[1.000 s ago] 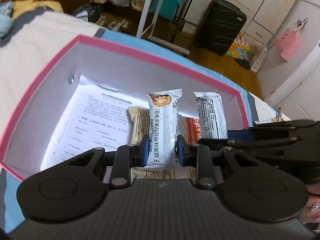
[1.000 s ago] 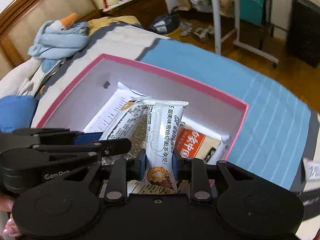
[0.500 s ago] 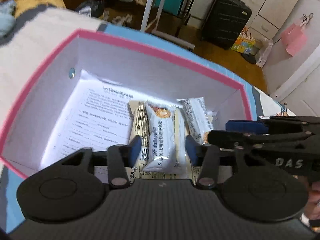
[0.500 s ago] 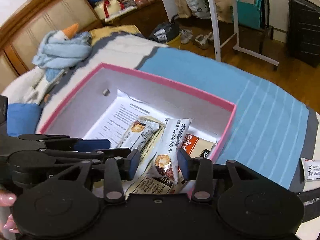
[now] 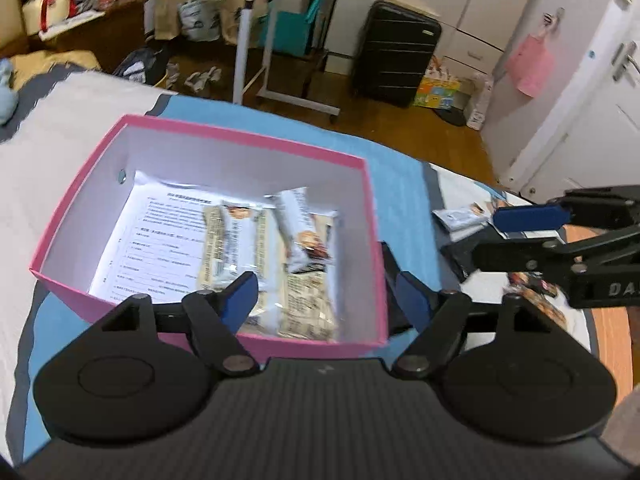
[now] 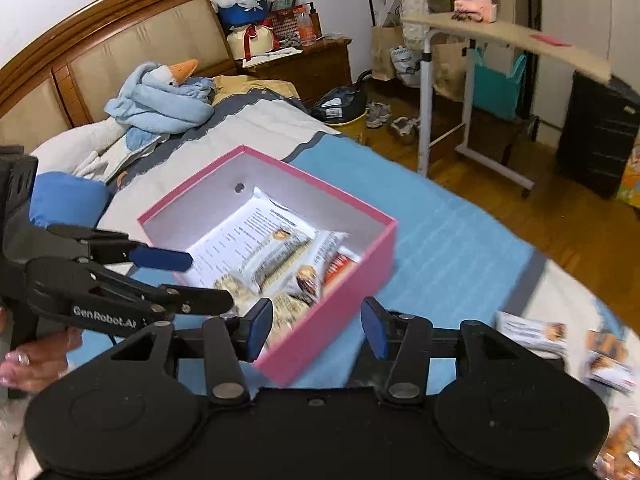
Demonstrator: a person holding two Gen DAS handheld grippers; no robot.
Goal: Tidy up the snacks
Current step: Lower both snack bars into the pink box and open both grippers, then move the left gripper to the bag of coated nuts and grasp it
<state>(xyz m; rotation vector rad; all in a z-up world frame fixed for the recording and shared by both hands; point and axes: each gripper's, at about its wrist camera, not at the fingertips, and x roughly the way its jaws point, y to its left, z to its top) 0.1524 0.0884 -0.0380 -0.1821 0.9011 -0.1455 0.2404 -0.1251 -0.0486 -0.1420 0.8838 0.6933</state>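
Observation:
A pink box [image 5: 248, 142] with white inside walls sits on a blue cloth [image 5: 396, 176] on the bed; it also shows in the right wrist view [image 6: 352, 264]. Several snack bars [image 5: 256, 248] lie on a printed sheet [image 5: 160, 240] in it, also seen in the right wrist view [image 6: 280, 256]. My left gripper [image 5: 326, 296] is open and empty, raised above the box's near edge. My right gripper [image 6: 316, 328] is open and empty, above the box's near corner. More snack packs [image 6: 532, 332] lie loose on the bed to the right, also in the left wrist view [image 5: 460, 216].
A goose plush in a blue blanket [image 6: 160, 96] lies near the headboard. A blue pillow [image 6: 64, 200] is at the left. Beyond the bed are a rolling side table [image 6: 508, 40], a black suitcase [image 5: 394, 54] and floor clutter.
Both grippers let go of their white snack bars, which now lie in the box. Both opened wide and pulled back and up; the right one swung toward the loose packs.

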